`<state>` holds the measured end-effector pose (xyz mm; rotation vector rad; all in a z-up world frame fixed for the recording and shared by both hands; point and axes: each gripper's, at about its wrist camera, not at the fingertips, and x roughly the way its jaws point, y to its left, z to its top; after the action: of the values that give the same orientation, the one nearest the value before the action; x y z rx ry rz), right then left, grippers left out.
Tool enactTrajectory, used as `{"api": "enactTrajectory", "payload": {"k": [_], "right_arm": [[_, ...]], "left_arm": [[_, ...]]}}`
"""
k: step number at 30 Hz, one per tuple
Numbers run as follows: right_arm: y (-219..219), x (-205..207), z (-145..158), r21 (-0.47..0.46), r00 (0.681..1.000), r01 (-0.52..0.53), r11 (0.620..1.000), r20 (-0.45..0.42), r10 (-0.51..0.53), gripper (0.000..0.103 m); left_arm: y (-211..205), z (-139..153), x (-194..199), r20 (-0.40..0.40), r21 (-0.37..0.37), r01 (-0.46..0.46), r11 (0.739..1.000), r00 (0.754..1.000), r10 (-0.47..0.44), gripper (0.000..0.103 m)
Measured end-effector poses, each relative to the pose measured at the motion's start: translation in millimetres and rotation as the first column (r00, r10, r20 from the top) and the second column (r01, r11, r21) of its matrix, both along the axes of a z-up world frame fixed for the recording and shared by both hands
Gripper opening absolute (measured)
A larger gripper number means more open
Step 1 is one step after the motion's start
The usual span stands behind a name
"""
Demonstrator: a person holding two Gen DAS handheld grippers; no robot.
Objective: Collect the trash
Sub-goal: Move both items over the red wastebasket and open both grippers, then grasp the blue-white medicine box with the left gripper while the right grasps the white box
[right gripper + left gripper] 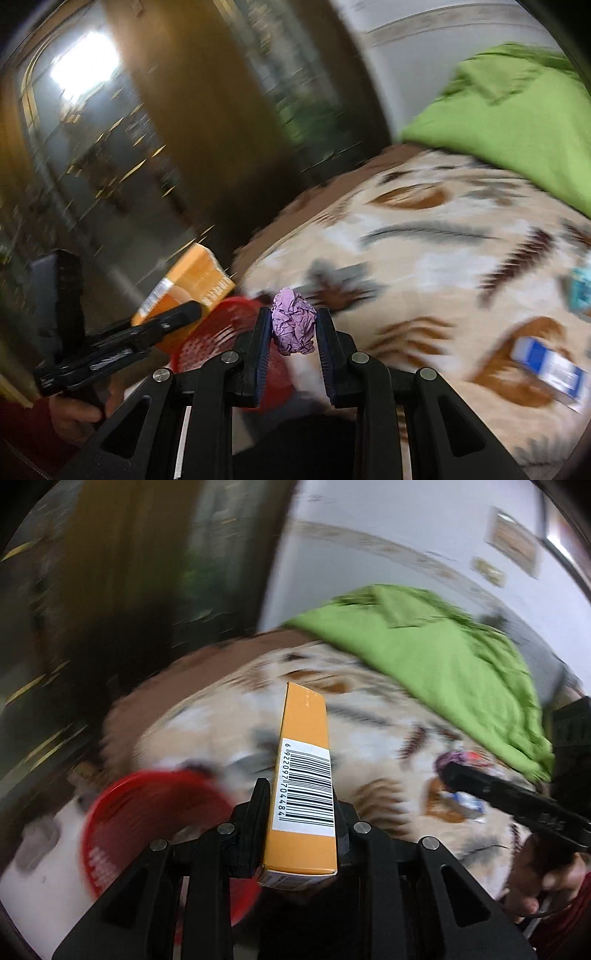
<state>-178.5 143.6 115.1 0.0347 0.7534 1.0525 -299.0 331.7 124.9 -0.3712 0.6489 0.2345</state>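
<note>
Sitting low at left beside the bed [424, 258]: red mesh basket [147, 830]. Clamping an orange barcoded carton [304, 775] upright between the left gripper [301, 805] pads, above the basket's rim. Pinching a crumpled purple wrapper [294, 326] in the right gripper [293, 332]. Lying farther right on the patterned bedspread: blue-and-white packet [546, 363], green blanket [443, 653].
</note>
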Motion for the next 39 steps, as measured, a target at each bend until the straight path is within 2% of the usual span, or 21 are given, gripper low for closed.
{"api": "enactTrajectory", "payload": {"k": [5, 8, 10, 11, 12, 14, 17, 20, 23, 25, 27, 29, 30, 31, 33, 36, 37, 39], "right_arm": [[74.0, -11.7, -14.6, -0.033, 0.989, -0.143, 0.989, -0.044, 0.142, 0.026], [111.6, -14.7, -22.1, -0.045, 0.978, -0.198, 0.979, -0.079, 0.194, 0.028], [130.8, -11.6, -32.5, -0.072, 0.972, -0.22, 0.973, -0.104, 0.212, 0.045], [135.2, -9.1, -36.0, -0.079, 0.97, -0.221, 0.972, -0.117, 0.211, 0.061], [134.5, -5.9, -38.9, -0.072, 0.972, -0.205, 0.976, -0.129, 0.195, 0.062], [121.8, -1.0, -37.1, -0.036, 0.974, -0.186, 0.982, -0.141, 0.179, 0.062], [93.4, 8.1, -28.8, -0.009, 0.984, -0.131, 0.991, -0.127, 0.129, 0.062], [57.3, 22.0, -24.5, 0.016, 0.989, -0.066, 0.998, -0.134, 0.067, 0.062], [7.7, 34.4, -27.1, 0.033, 0.989, 0.031, 0.999, -0.146, -0.026, 0.062], [-34.5, 43.1, -29.2, 0.046, 0.981, 0.121, 0.992, -0.156, -0.112, 0.062], [-75.1, 52.6, -29.3, 0.076, 0.966, 0.208, 0.975, -0.172, -0.193, 0.062], [-121.0, 62.9, -28.7, 0.106, 0.937, 0.318, 0.942, -0.187, -0.295, 0.062], [-145.2, 67.5, -28.1, 0.119, 0.915, 0.381, 0.917, -0.193, -0.355, 0.062], [-172.3, 72.0, -27.8, 0.136, 0.886, 0.445, 0.885, -0.21, -0.413, 0.062], [-218.1, 77.5, -26.4, 0.158, 0.829, 0.547, 0.822, -0.239, -0.506, 0.063], [-284.5, 73.6, -25.4, 0.149, 0.725, 0.684, 0.714, -0.247, -0.643, 0.064], [-298.9, 72.7, -25.5, 0.149, 0.705, 0.705, 0.693, -0.256, -0.662, 0.064], [-328.5, 67.3, -27.1, 0.148, 0.659, 0.749, 0.646, -0.269, -0.702, 0.064]], "left_arm": [[59.8, -30.4, -33.7, -0.085, -0.069, -0.18, 0.981, 0.981, 0.174, 0.026], [79.6, -39.2, -38.9, -0.104, -0.102, -0.217, 0.971, 0.973, 0.206, 0.026], [87.8, -44.0, -38.9, -0.124, -0.127, -0.227, 0.966, 0.969, 0.211, 0.035], [89.9, -45.2, -40.3, -0.129, -0.139, -0.234, 0.962, 0.968, 0.217, 0.052], [91.8, -45.5, -42.6, -0.123, -0.143, -0.256, 0.956, 0.963, 0.239, 0.062], [93.0, -45.1, -43.5, -0.111, -0.143, -0.254, 0.956, 0.964, 0.24, 0.062], [87.1, -46.0, -38.4, -0.111, -0.134, -0.219, 0.966, 0.972, 0.205, 0.062], [71.9, -50.0, -21.4, -0.121, -0.151, -0.139, 0.979, 0.985, 0.122, 0.062], [40.5, -55.3, 4.8, -0.138, -0.175, 0.004, 0.984, 0.99, -0.029, 0.062], [11.5, -56.7, 27.2, -0.15, -0.19, 0.137, 0.972, 0.974, -0.167, 0.062], [-21.3, -55.6, 49.3, -0.158, -0.201, 0.271, 0.941, 0.939, -0.304, 0.062], [-55.3, -51.7, 70.2, -0.159, -0.19, 0.391, 0.901, 0.893, -0.421, 0.062], [-78.5, -48.1, 83.7, -0.166, -0.166, 0.458, 0.873, 0.86, -0.483, 0.065], [-93.6, -45.7, 91.4, -0.169, -0.148, 0.498, 0.854, 0.838, -0.518, 0.067], [-131.9, -39.9, 110.9, -0.171, -0.088, 0.596, 0.798, 0.78, -0.602, 0.071], [-194.3, -35.0, 137.7, -0.2, 0.029, 0.737, 0.675, 0.666, -0.719, 0.071], [-208.1, -35.1, 146.4, -0.218, 0.056, 0.761, 0.646, 0.641, -0.736, 0.071], [-243.7, -34.4, 159.5, -0.256, 0.107, 0.825, 0.554, 0.562, -0.787, 0.071]]}}
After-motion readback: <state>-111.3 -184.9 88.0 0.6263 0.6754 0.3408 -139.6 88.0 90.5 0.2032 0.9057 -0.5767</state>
